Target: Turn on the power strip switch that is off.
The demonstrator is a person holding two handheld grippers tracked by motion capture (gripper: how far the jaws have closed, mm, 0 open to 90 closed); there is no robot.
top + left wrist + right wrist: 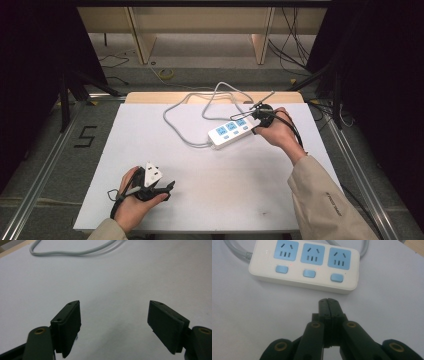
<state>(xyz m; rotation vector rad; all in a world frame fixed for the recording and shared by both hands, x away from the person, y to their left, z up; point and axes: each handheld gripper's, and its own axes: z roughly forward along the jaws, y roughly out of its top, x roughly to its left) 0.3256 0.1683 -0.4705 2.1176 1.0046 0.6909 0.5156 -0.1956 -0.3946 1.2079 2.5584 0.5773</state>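
**A:** What's the setup looking like?

**B:** A white sheet is covering the bench (200,200), with a strip of bare wood peeking out along the far edge. Past it the grey floor is running back to some wooden furniture legs, loose cables are lying around, and dark curtains are hanging on both sides. There's a "5" (86,136) taped on the floor to the left.

**A:** And the thing on it?

**B:** A white power strip (231,131) is lying flat on the far right part of the bench, angled a bit. Three light-blue sockets, a blue button under each, and tiny red lights seem to be glowing by the buttons. Its grey cord (182,112) is looping off toward the far edge.

**A:** Claws?

**B:** The right claw (328,301) is sitting pinched together with nothing between the jaws, tips pointing at the strip's long side, just beside it but not touching. The left claw (113,322) is hanging spread wide over bare white sheet near the front left, well apart from the strip, gripping nothing.
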